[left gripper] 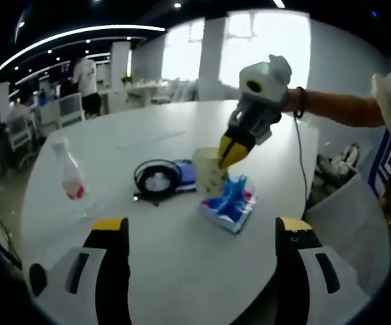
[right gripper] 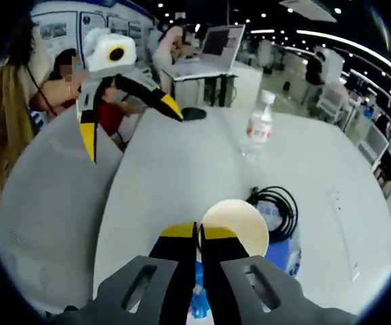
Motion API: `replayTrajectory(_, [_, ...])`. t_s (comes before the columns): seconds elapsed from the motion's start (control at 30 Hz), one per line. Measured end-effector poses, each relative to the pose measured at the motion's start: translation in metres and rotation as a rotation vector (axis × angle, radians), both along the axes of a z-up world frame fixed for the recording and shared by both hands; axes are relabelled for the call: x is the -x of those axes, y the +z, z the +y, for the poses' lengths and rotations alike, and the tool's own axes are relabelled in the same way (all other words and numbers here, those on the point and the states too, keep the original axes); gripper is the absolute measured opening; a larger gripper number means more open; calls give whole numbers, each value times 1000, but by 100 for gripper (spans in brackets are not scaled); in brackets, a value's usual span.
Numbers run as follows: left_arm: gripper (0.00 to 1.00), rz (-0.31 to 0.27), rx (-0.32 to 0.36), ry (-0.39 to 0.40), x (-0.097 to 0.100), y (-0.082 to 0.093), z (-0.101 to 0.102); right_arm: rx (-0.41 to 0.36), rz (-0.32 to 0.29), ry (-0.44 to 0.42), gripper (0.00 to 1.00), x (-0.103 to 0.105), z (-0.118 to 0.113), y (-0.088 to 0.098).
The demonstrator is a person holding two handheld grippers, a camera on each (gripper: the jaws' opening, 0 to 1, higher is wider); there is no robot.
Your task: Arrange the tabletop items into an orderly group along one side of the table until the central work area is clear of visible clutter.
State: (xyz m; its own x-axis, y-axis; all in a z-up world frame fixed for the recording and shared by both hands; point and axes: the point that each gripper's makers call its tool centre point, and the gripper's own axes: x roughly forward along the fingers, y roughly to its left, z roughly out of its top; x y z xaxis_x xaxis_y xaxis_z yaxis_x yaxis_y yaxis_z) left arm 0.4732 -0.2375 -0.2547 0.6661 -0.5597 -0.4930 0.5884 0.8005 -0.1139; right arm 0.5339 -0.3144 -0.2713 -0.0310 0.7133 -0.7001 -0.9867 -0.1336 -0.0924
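Observation:
A cream paper cup [left gripper: 211, 172] stands mid-table beside a blue-and-white packet [left gripper: 230, 202]. My right gripper [left gripper: 230, 150] reaches in from the right and is shut on the cup's rim. In the right gripper view its jaws [right gripper: 198, 237] stand pressed together at the near edge of the cup [right gripper: 239, 223]. A coiled black cable [left gripper: 157, 179] lies left of the cup, partly on a blue flat item [left gripper: 186, 172]. Further left stands a clear plastic bottle [left gripper: 70, 177] with a red label. My left gripper [left gripper: 202, 227] hovers open over the near table edge, holding nothing, and appears as [right gripper: 131, 125].
The round white table [left gripper: 181, 264] has bare surface near me and at the far side. The bottle [right gripper: 257, 125] and cable [right gripper: 278, 202] lie beyond the cup. A laptop [right gripper: 219, 44] sits on another desk. People sit and stand around the office; chairs ring the table.

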Motion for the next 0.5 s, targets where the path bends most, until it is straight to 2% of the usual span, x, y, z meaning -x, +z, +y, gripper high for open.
replayTrajectory(0.2, [86, -4, 6, -8, -3, 0, -6, 8, -92, 65, 1, 16, 9, 9])
replayTrajectory(0.5, [88, -15, -19, -57, -3, -4, -20, 12, -182, 194, 1, 50, 22, 25])
